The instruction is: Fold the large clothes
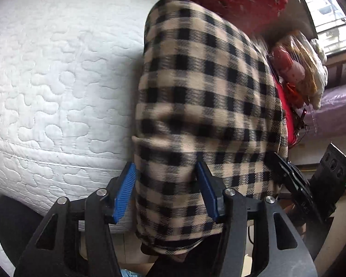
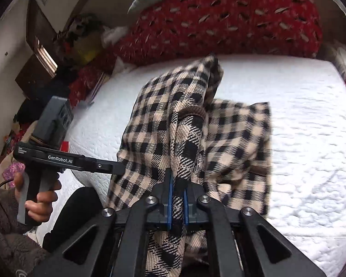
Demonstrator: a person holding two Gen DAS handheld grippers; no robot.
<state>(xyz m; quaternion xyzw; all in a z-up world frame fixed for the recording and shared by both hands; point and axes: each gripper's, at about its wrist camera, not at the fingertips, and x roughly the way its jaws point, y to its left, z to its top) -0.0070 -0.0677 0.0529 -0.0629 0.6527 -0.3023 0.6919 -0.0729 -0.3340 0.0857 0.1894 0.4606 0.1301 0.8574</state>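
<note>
The checked garment (image 2: 191, 124), beige and black, hangs bunched between our two tools above the white quilted mattress (image 2: 299, 138). Its far part already drapes onto the mattress while the near part dangles off the bed edge. We judge that we hold it raised so the cloth can fall straight before we lay it flat for a fold.

Our right gripper (image 2: 177, 204) is clenched on a thick pleat of the garment; the blue pads sit close with checked cloth squeezed between them, so this side carries weight. Our left gripper (image 1: 167, 191) stands with its jaws wide apart. The cloth passes between the blue pads (image 1: 124, 194), and in the left wrist view it does not look pinched, though the motion blur leaves that uncertain. From the right wrist view its tip disappears into the fabric's edge.

Behind the mattress lies a red patterned blanket (image 2: 230, 18), well apart from the work. Clutter crowds the bedside.
</note>
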